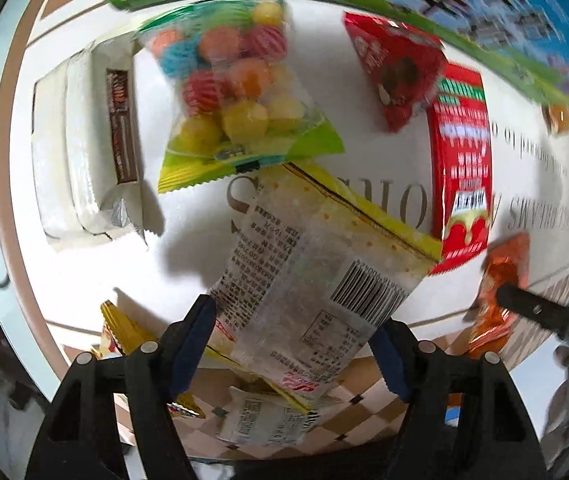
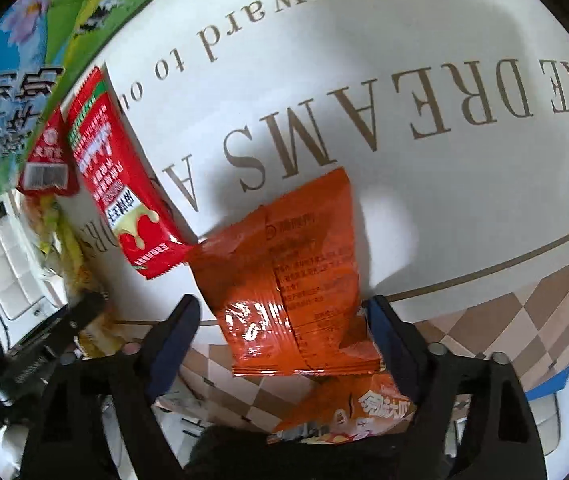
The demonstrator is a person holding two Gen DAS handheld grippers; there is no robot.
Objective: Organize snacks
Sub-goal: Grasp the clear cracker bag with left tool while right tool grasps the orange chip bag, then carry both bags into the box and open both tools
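Note:
In the left wrist view my left gripper (image 1: 296, 320) has its fingers around a yellow and clear snack packet (image 1: 316, 276) with a barcode; both pads touch its sides. A bag of coloured candy balls (image 1: 240, 92), a red triangular pouch (image 1: 396, 68), a red box (image 1: 460, 160) and a brown-banded white bar (image 1: 122, 128) lie beyond on the white mat (image 1: 188, 232). In the right wrist view my right gripper (image 2: 284, 320) straddles an orange snack packet (image 2: 288, 272), also seen at the right of the left view (image 1: 500, 280). The jaws stand wide, the right pad touching the packet.
A white tray (image 1: 56, 152) holds the brown-banded bar at the left. A green and blue carton (image 2: 8, 92) borders the far side of the mat. The red box (image 2: 120, 184) lies left of the orange packet. More packets (image 1: 268, 420) lie under the left gripper on checkered cloth.

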